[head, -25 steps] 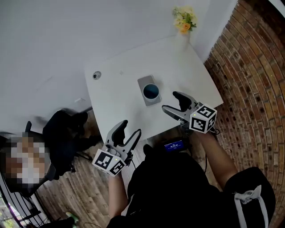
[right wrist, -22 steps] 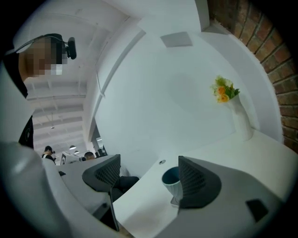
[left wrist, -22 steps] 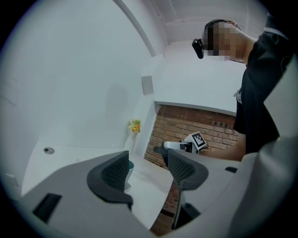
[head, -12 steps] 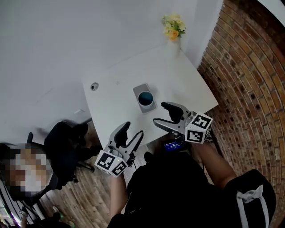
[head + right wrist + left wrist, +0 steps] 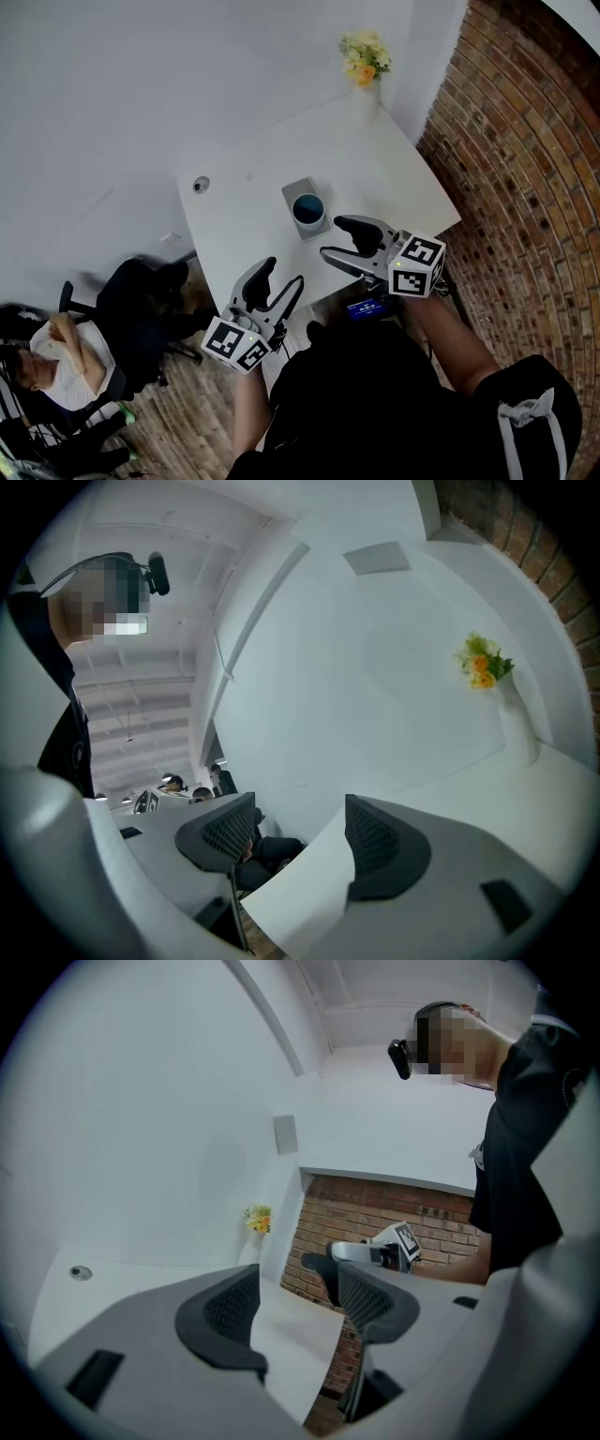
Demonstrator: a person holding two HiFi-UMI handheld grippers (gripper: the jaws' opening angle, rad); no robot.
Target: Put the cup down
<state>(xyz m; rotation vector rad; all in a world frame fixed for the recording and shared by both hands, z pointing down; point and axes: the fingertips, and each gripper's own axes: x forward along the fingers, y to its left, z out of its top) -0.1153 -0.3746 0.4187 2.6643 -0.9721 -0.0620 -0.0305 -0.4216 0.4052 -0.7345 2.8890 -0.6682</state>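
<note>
A dark blue cup (image 5: 307,206) stands upright on a small grey square tray (image 5: 298,187) near the middle of the white table (image 5: 403,178). My right gripper (image 5: 332,237) hovers just to the right of the cup and nearer to me, apart from it. Its jaws are closing with nothing between them (image 5: 298,841). My left gripper (image 5: 282,272) hangs open off the table's near edge, also empty (image 5: 295,1312). The cup is out of sight in both gripper views. The right gripper (image 5: 323,1260) shows in the left gripper view.
A vase of yellow flowers (image 5: 364,56) stands at the table's far corner. A round grommet (image 5: 199,185) sits near the left edge. A brick wall (image 5: 525,187) runs along the right. A black chair (image 5: 141,291) and a seated person (image 5: 47,361) are at lower left.
The right gripper's jaws have narrowed, and it has stayed beside the cup. The head view has shifted a little. The cup rests on its tray throughout.
</note>
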